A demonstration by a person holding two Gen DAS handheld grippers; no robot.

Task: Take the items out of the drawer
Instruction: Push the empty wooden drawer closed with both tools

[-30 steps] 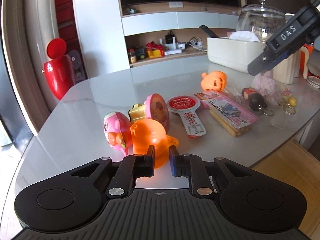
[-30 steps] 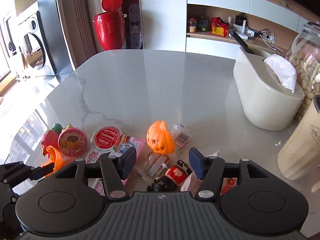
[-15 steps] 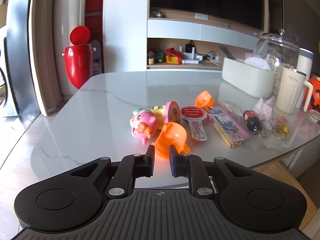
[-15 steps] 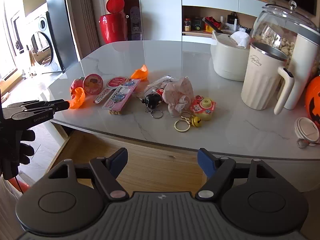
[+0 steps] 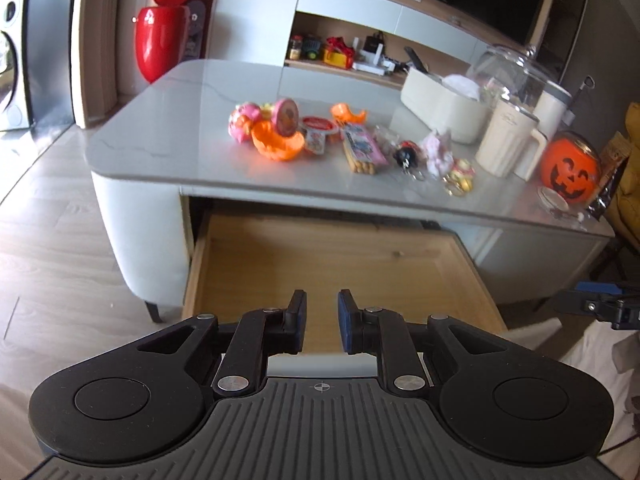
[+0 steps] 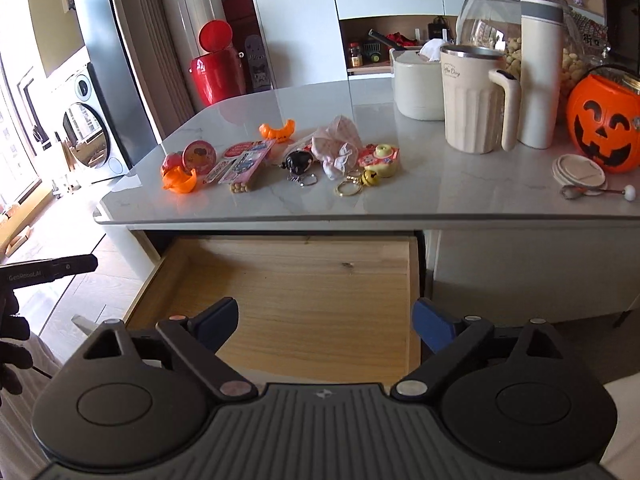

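Left wrist view shows the drawer (image 5: 340,264) pulled out and bare as far as it can be seen, its items (image 5: 344,136) lying on the tabletop (image 5: 160,136). Left gripper (image 5: 322,326) has its jaws narrowly apart, holding nothing; right gripper (image 6: 324,320) is opening wide, nothing between them. Risk: reaching into an empty drawer wastes the move, or a swinging gripper knocks the pile off the near edge
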